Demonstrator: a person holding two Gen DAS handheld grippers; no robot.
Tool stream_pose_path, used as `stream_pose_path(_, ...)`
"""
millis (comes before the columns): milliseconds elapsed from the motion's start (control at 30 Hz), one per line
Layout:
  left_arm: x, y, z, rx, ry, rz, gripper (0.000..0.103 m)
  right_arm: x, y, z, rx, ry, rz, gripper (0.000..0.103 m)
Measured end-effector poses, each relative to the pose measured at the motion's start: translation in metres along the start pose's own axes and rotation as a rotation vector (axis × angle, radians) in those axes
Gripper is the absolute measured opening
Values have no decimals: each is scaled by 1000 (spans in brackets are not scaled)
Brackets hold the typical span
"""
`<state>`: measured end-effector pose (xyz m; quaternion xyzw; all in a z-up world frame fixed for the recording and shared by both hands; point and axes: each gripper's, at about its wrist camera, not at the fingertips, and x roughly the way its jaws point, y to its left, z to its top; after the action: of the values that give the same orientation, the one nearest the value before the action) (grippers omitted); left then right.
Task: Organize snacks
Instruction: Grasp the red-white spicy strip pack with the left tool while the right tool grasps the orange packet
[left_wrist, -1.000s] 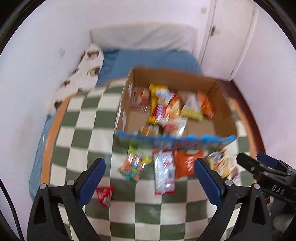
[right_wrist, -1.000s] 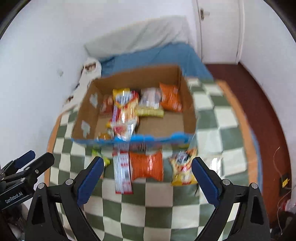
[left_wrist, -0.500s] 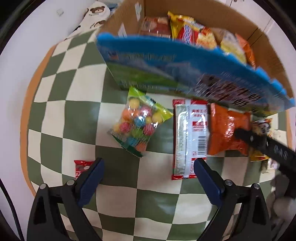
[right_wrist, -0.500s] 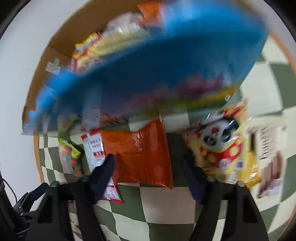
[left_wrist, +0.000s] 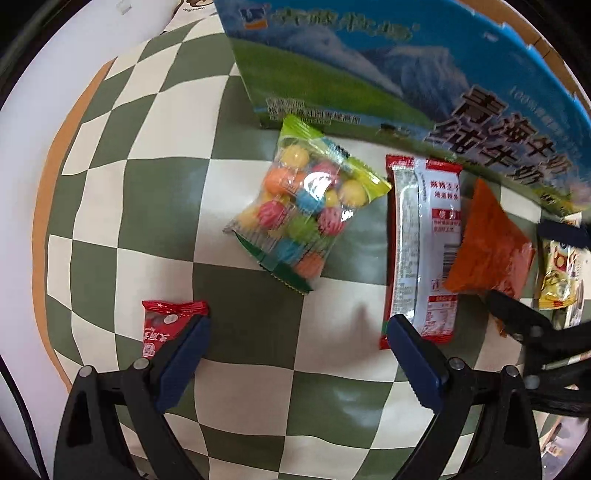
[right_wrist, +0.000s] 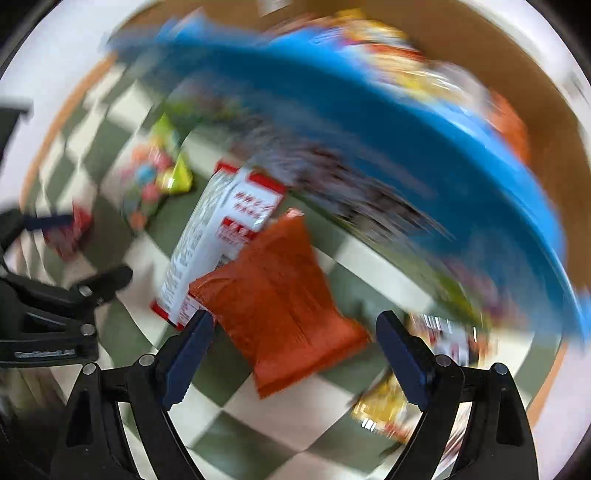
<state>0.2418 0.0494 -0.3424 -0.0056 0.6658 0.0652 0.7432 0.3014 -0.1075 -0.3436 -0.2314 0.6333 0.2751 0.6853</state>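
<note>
My left gripper (left_wrist: 297, 338) points straight down, jaws spread wide with nothing between the pads. My right gripper (right_wrist: 295, 338) also points down, its jaws opening, pads (right_wrist: 400, 356) gripping nothing.

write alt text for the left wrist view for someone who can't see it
The open left gripper points down at a green-and-white checkered table, empty, below a clear bag of colourful candy balls. A small red packet, a red-and-white packet and an orange packet lie nearby, before a blue printed box.
</note>
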Motion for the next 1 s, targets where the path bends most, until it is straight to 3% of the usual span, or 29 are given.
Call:
stream_pose_path(133,7,5,-5,-2,15,5,97,19,1,7,0,43,37,88)
stream_pose_path(200,8,7,-7,-3,12,3,97,20,-5,2,68,40,35,75)
stream_pose_path(333,3,3,3,-5,-1,-34,97,21,-41,-35,460,83,68,72)
stream_pose_path(433,4,-11,12,-4,1,-81,97,23,-65,-75,747,63,171,74)
stream_pose_path(533,16,-34,27,35,40,-137,97,28,-76,-98,887,65,285,93)
stream_pose_path(633,33,-56,39,73,57,-172,95,22,-78,-104,878,46,268,94)
stream_pose_path(700,37,-64,43,87,50,-159,72,15,-77,-105,836,35,235,94)
stream_pose_path(733,38,-67,42,100,31,-141,69,11,-79,-110,815,31,218,94)
stream_pose_path(800,34,-68,35,131,19,-141,46,9,-78,-104,788,21,202,94)
stream_pose_path(1000,37,-54,-20,148,77,-130,45,27,-68,-89,739,23,153,91)
